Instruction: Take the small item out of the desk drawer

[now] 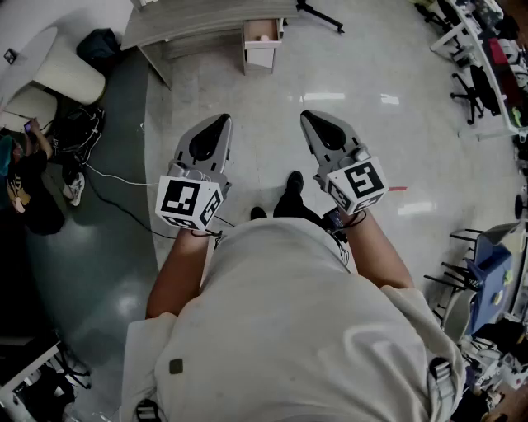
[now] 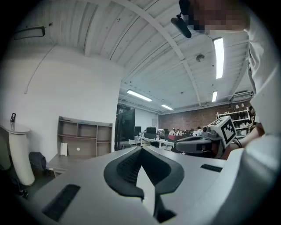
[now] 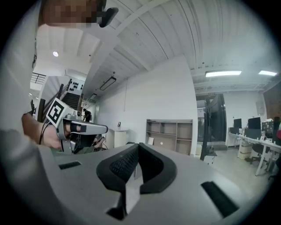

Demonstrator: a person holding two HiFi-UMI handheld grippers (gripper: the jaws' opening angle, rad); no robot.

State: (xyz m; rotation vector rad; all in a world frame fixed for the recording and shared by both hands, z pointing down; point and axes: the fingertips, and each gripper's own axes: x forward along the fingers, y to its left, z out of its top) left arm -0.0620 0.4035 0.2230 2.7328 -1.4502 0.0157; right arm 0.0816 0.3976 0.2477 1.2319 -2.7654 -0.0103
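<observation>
Head view: left gripper (image 1: 221, 122) and right gripper (image 1: 308, 117) held level over the floor, fingers of both pressed together on nothing. Well ahead of the fingers, bench (image 1: 206, 21) with drawer (image 1: 261, 33) seemingly pulled open; small item presumably inside, too tiny to tell. Likely trouble: reaching in with fingers unopened and knocking it deeper, or tripping on cable (image 1: 115, 177) left of the fingers.

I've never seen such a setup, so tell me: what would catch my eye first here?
Two grey grippers with checkered marker cubes, left gripper and right gripper, held out level over the shiny floor, jaws closed on nothing. Far ahead, at the head view's top, a desk has a small drawer pulled open.
</observation>
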